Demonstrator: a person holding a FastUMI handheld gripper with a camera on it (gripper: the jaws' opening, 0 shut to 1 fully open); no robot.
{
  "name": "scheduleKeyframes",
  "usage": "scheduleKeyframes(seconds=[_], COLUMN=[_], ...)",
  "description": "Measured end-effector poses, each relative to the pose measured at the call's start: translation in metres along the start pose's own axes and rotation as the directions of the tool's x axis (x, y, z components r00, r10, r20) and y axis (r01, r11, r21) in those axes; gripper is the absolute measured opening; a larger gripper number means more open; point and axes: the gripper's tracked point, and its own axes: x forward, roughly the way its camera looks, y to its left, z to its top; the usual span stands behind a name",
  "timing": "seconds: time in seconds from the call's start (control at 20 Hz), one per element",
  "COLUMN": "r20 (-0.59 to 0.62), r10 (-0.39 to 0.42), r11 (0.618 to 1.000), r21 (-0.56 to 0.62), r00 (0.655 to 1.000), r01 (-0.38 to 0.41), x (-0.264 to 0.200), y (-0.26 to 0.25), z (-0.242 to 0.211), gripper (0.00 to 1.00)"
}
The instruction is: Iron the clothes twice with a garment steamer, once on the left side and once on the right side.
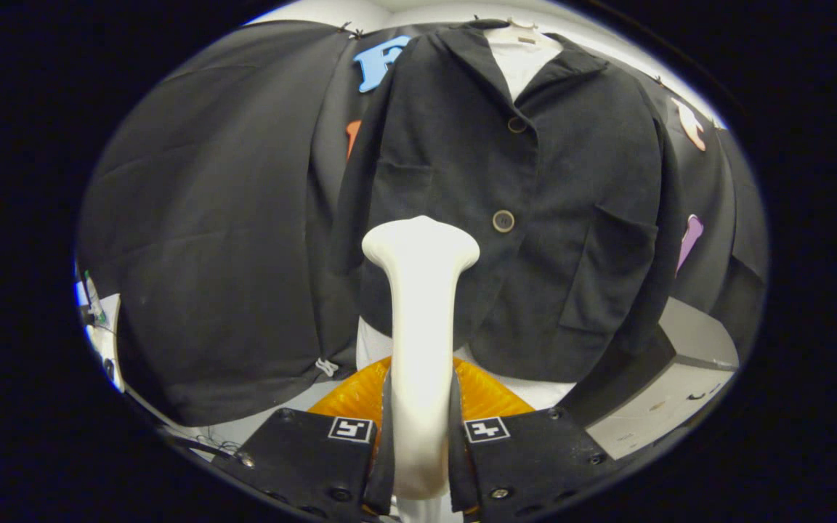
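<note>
Clamping both fingers of the gripper (pixel 421 436) on the white garment steamer (pixel 421 305), head raised just before the hanging black jacket (pixel 535 203), left of its lower button (pixel 503 221), above the orange object (pixel 484 396).

steamer (pixel 421 305) base hidden — perhaps behind gripper (pixel 421 436)

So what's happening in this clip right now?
A person's handheld gripper is shut on a white garment steamer, both fingers pressing its handle. The steamer head points at a black jacket hanging buttoned over a white shirt just beyond it, low on the side next to the buttons. Whether the head touches the cloth cannot be told. Something orange lies below the jacket.
</note>
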Motion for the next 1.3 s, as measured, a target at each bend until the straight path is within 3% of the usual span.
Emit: scheduleKeyframes(seconds=[0.55, 0.9, 1.3], r20=[-0.162, -0.117, -0.051], r10=[-0.024, -0.075, -0.154], r11=[0.999, 0.994, 0.975], r21=[0.022, 0.076, 0.153], r00=[0.987, 0.990, 0.987], r01=[0.028, 0.084, 0.160], x=[-0.006, -0.057, -0.126], y=[-0.005, -0.038, -0.109], z=[-0.075, -0.082, -0.080], gripper=[0.33, 0.33, 0.33])
